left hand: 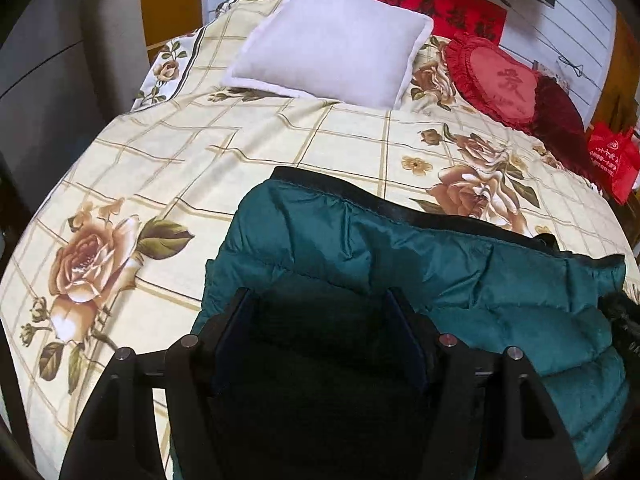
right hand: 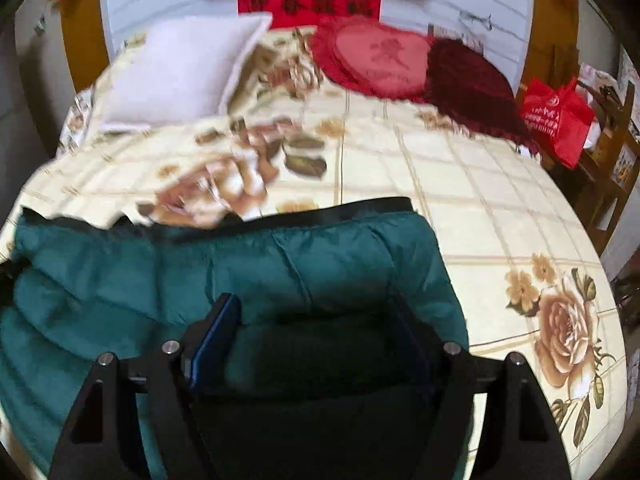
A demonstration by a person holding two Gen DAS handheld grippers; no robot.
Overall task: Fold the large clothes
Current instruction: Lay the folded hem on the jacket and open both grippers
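Observation:
A teal quilted puffer jacket (left hand: 460,280) with a black trimmed edge lies spread on the flowered bedspread (left hand: 200,168). My left gripper (left hand: 320,300) hovers over the jacket's left end. Its jaws stand wide apart, and shaded teal fabric lies below and between them without the pads pressing on it. In the right wrist view the same jacket (right hand: 120,280) stretches to the left. My right gripper (right hand: 314,304) is over its right end, jaws also wide, with puffy fabric between the blue-padded fingers (right hand: 216,336) but not pinched. The cloth right under both grippers is in shadow.
A white pillow (left hand: 332,44), a red heart cushion (left hand: 500,80) and a dark red cushion (left hand: 560,120) lie at the bed's head. A red bag (right hand: 556,120) hangs on wooden furniture (right hand: 612,168) right of the bed. A grey cabinet (left hand: 48,80) stands to the left.

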